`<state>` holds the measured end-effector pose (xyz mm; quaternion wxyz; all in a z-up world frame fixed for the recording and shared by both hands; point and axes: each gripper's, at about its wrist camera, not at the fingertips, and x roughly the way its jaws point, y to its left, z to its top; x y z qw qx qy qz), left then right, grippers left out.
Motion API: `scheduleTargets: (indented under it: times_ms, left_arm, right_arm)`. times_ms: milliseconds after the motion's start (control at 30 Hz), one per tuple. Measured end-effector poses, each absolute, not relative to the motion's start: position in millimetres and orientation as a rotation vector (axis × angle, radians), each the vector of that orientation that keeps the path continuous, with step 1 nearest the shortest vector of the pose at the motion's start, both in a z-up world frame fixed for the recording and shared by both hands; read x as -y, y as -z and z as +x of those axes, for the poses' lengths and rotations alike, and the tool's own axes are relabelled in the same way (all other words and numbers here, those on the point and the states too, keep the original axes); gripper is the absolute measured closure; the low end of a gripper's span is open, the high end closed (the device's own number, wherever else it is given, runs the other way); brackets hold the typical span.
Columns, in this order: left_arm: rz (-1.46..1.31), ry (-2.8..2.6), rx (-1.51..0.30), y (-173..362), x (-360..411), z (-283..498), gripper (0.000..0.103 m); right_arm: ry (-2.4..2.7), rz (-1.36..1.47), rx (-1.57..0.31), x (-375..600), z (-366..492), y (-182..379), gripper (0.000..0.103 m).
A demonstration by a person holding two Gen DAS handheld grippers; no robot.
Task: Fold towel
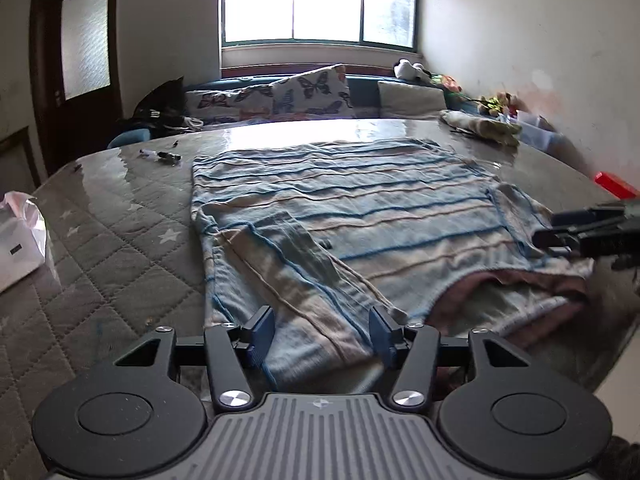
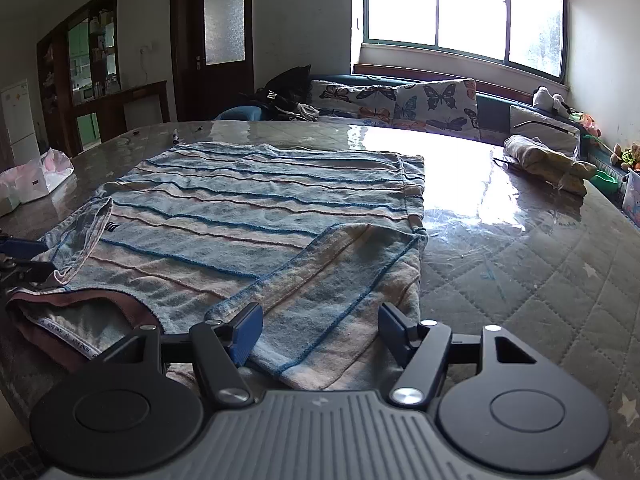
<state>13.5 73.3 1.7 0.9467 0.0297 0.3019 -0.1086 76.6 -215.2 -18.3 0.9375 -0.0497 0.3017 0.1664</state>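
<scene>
A blue and beige striped towel lies spread on the table, with a pink-brown inner layer showing at its near edge. A folded-over strip at each near corner points towards a gripper. My left gripper is open at the near left corner, and the strip lies between its blue pads. My right gripper is open at the near right corner, with the other strip between its fingers. Each gripper shows at the edge of the other's view: the right gripper, the left gripper.
The table has a grey quilted cover under glossy clear plastic. A white bag sits at the left, pens at the far left, a rolled cloth at the far right, a red object beside it. A sofa with butterfly cushions stands behind.
</scene>
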Motion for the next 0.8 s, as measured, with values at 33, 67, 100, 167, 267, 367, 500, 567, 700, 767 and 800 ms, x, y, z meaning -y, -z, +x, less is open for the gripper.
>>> scheduleTargets:
  times_ms: [33,67,100,167,267,367,500,567,700,767,800]
  left_arm:
    - [0.056,0.223,-0.612,-4,-73,12,0.047]
    - [0.05,0.226,-0.607,-6,-74,12,0.047]
    - [0.045,0.229,-0.599,-9,-73,11,0.047]
    - [0.043,0.234,-0.601,-8,-72,12,0.047]
    - [0.059,0.241,-0.615,-3,-70,10,0.046]
    - [0.076,0.245,-0.619,0,-70,2,0.045]
    - [0.038,0.226,-0.603,-6,-79,-7,0.044]
    - [0.018,0.212,-0.59,-10,-84,-9,0.044]
    - [-0.006,0.187,-0.549,-20,-89,-2,0.044]
    - [-0.019,0.164,-0.541,-23,-93,2,0.045]
    - [-0.028,0.15,-0.542,-23,-96,5,0.045]
  right_arm:
    - [-0.34,-0.101,-0.616,215,76,18,0.037]
    - [-0.34,-0.101,-0.614,215,76,18,0.037]
    - [-0.34,-0.1,-0.614,215,76,18,0.037]
    - [-0.339,-0.099,-0.615,215,75,18,0.037]
    - [-0.339,-0.098,-0.615,216,74,18,0.037]
    - [-0.334,-0.096,-0.613,218,74,16,0.037]
    - [-0.35,-0.114,-0.602,215,75,8,0.037]
    - [-0.365,-0.13,-0.589,211,75,2,0.037]
    - [-0.441,-0.151,-0.583,196,79,-9,0.038]
    - [-0.513,-0.161,-0.589,183,80,-14,0.04]
    - [-0.562,-0.165,-0.594,173,81,-16,0.041]
